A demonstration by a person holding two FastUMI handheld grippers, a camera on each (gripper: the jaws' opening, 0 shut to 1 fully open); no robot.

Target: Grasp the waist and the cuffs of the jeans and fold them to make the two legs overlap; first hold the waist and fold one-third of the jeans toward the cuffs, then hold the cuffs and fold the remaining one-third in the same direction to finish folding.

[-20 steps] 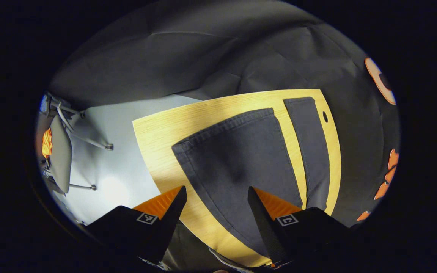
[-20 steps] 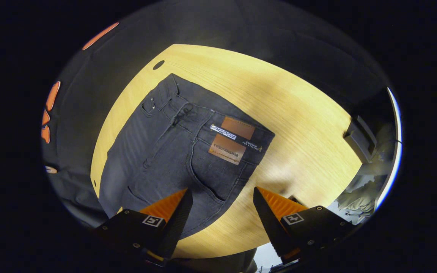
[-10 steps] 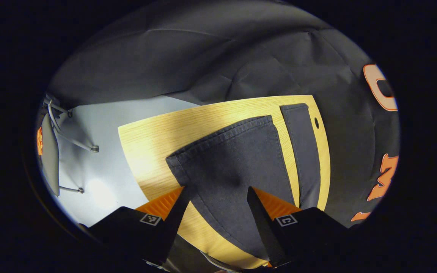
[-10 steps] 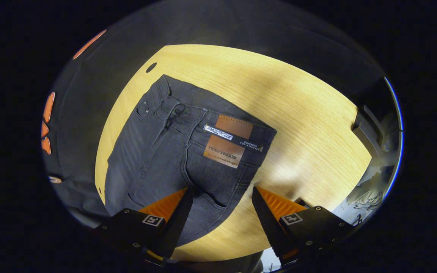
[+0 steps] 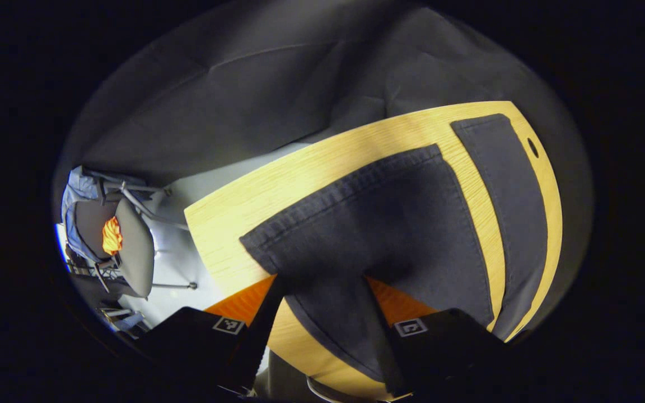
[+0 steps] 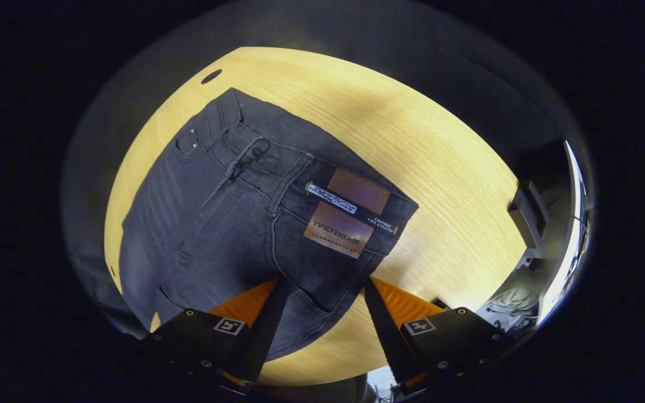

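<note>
Left tongs point(image 5: 319, 280): standing open, fingers straddling the near leg's cuff point(image 5: 350, 193).
Right tongs point(image 6: 322, 285): standing open, fingers straddling the waist point(image 6: 350, 212).
Jeans point(image 6: 227, 218): lying flat on the table point(image 6: 445, 168), legs apart.
Chair point(image 5: 129, 246): sitting beyond the table.

Wooden bench point(image 5: 277, 184) ahead of left claw point(image 5: 318, 285), small round hole point(image 5: 533, 148) near its far right corner. Grey chair point(image 5: 132, 246) on pale floor point(image 5: 188, 190) far left of claw, orange patch point(image 5: 111, 236) beside it. Dark box point(image 6: 527, 215) off bench edge, right of right claw point(image 6: 322, 291).
</note>
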